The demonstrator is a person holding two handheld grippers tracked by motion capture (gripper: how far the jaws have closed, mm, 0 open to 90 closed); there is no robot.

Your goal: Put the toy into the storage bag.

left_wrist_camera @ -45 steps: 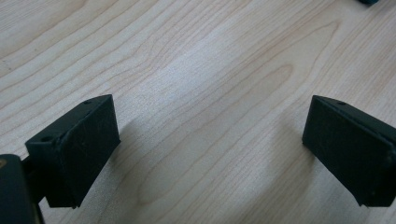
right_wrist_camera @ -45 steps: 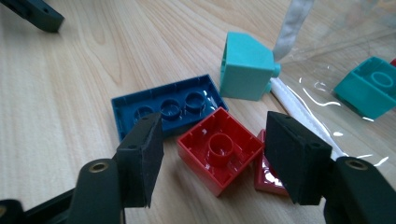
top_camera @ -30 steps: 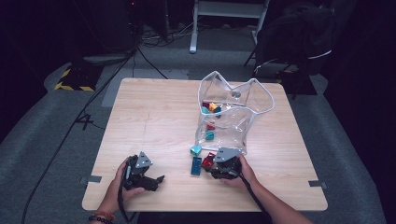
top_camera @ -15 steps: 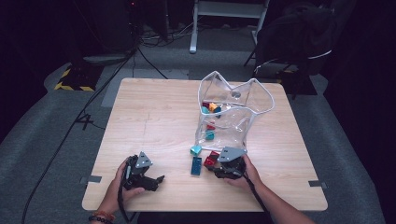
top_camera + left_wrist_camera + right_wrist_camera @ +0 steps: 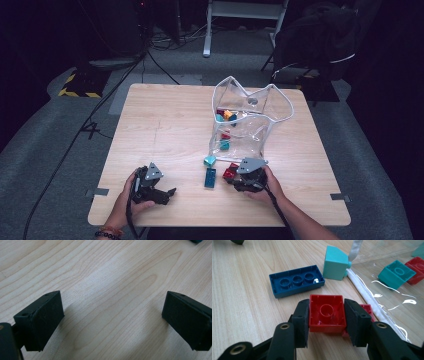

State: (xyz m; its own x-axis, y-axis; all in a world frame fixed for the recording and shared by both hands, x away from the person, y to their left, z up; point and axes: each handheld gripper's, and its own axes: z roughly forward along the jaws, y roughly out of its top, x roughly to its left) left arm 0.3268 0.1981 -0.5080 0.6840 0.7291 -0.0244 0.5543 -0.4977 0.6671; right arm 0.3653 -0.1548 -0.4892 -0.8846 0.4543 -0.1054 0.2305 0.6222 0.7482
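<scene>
Gripping a red brick from both sides, the right gripper is sitting low over the table near its front edge, just beside the bag. Its jaws are partly closed, pads pressing flat on two opposite walls, with the brick lying hollow side up. A second red piece is peeking out behind the right jaw, touching or nearly so. The brick is looking light, stiff and smooth, likely slippery plastic, so squeezing the flat walls squarely, as now, seems the safest hold. A blue plate and a teal block are lying just beyond. The left gripper is resting wide open over bare wood, holding nothing.
</scene>
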